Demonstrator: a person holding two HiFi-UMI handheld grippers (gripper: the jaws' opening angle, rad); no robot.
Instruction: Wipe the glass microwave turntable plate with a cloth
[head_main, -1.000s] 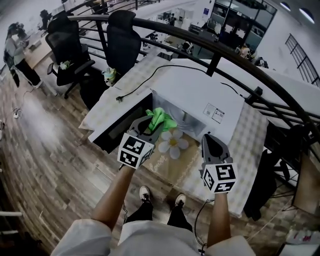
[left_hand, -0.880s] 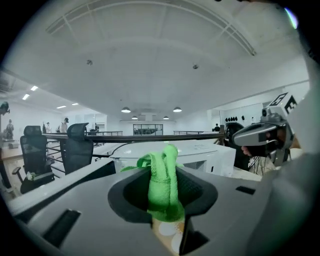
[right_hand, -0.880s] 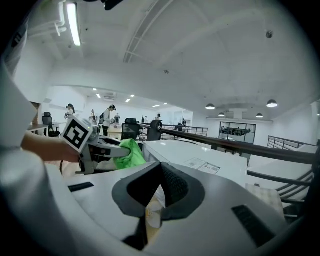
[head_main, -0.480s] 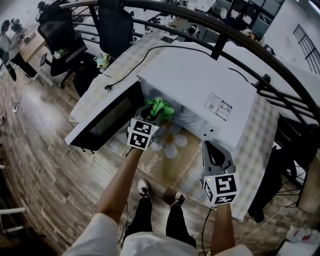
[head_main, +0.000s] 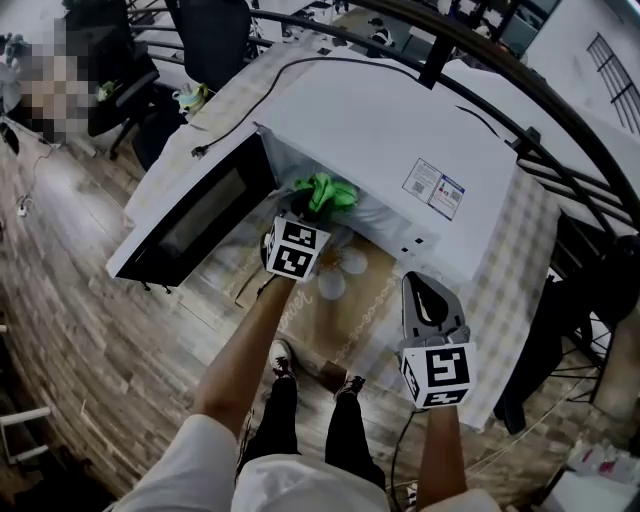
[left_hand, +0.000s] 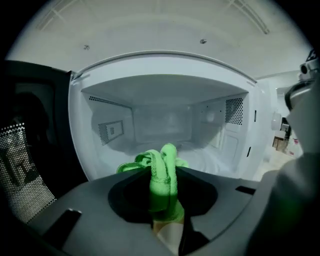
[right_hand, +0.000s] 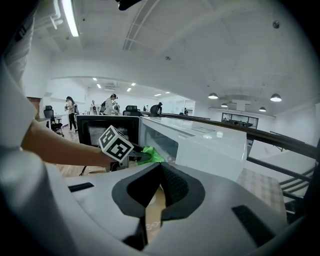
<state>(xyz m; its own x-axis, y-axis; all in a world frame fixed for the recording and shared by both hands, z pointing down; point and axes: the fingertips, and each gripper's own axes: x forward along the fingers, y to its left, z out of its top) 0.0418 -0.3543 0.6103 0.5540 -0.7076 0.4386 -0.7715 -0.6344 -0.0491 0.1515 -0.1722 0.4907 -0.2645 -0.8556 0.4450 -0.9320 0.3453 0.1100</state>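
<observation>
A white microwave (head_main: 380, 150) stands on the table with its door (head_main: 185, 228) swung open to the left. My left gripper (head_main: 312, 207) is at the mouth of the cavity, shut on a bunched green cloth (head_main: 327, 190). In the left gripper view the cloth (left_hand: 164, 180) sticks up between the jaws, in front of the cavity. A pale rounded shape on the cavity floor (left_hand: 202, 159) looks like the glass turntable plate; its edge is faint. My right gripper (head_main: 430, 300) hangs over the table's near edge, shut on nothing, apart from the microwave (right_hand: 200, 145).
A tan mat with a white flower (head_main: 345, 272) lies before the microwave. A black power cable (head_main: 290, 68) runs off its back left. Checked tablecloth (head_main: 520, 270) shows at the right. Office chairs (head_main: 215, 40) and a dark railing (head_main: 480, 55) stand behind.
My left gripper has carried the green cloth forward from above the mat to the microwave's opening. The right gripper has stayed near the table's front edge.
</observation>
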